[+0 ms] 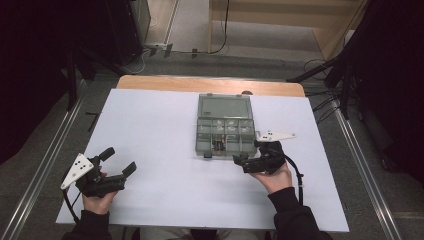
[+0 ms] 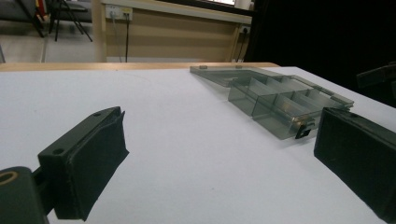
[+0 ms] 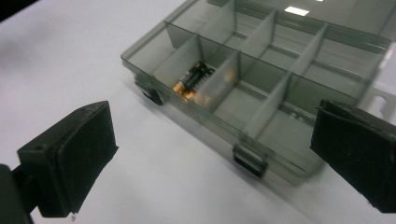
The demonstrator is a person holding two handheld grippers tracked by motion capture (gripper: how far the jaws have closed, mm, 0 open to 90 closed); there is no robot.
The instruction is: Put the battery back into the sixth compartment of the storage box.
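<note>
A smoky clear compartment box (image 1: pixel 198 137) lies open at the middle of the white tabletop (image 1: pixel 160 130), its lid folded back flat. A black and gold battery (image 3: pixel 192 78) rests in one front compartment; in the high view this battery (image 1: pixel 218 145) sits near the box's front edge. My right gripper (image 1: pixel 251 159) is open at the box's front right corner, and in the right gripper view its jaws (image 3: pixel 215 154) frame the box front wall (image 3: pixel 219 122) and nothing lies between them. My left gripper (image 1: pixel 119 160) is open and empty at the front left, far from the box (image 2: pixel 275 102).
The white sheet ends at a wooden table strip (image 1: pixel 210 84) at the back. Metal rails (image 1: pixel 47 155) run along the floor on both sides, with cables and dark stands behind. A wooden wall with sockets (image 2: pixel 116 11) stands beyond the table.
</note>
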